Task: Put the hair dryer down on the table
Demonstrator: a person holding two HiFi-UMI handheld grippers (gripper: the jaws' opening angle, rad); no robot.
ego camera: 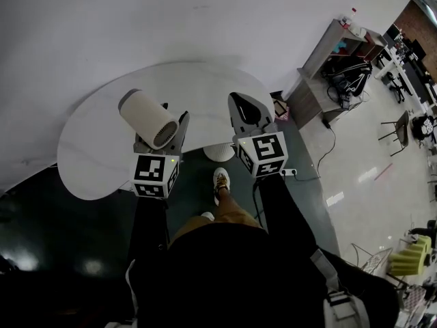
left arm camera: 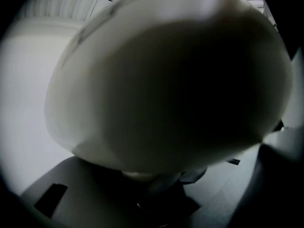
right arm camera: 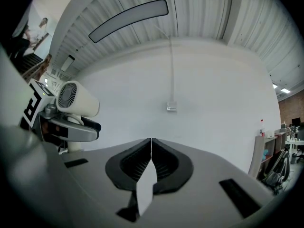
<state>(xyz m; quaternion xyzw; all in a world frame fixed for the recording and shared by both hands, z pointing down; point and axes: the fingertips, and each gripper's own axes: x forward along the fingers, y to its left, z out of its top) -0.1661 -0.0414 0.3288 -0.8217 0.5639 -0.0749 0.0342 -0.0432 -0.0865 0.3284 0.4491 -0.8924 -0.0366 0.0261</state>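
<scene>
In the head view the left gripper [ego camera: 166,144] holds the cream hair dryer [ego camera: 148,118] over the near part of the white oval surface [ego camera: 89,156]. The barrel lies across above the jaws. I judge that it does not rest on the surface. The right gripper [ego camera: 244,109] is over the near edge of the same surface and carries nothing.

In the left gripper view the hair dryer [left arm camera: 166,80] fills almost the whole picture. Its handle goes down between the jaws, which are closed on it at a middle width. The surface is not visible here.

In the right gripper view the jaws of the right gripper [right arm camera: 151,152] are pressed together, with nothing between them. The hair dryer [right arm camera: 76,99] stands on its handle in the left gripper [right arm camera: 76,127], before a white wall [right arm camera: 190,80].

The step in hand seems to be the carrying, and the putting down is not yet done. The next move calls for lowering the left gripper until the dryer lies on the surface, and only then parting the jaws.
</scene>
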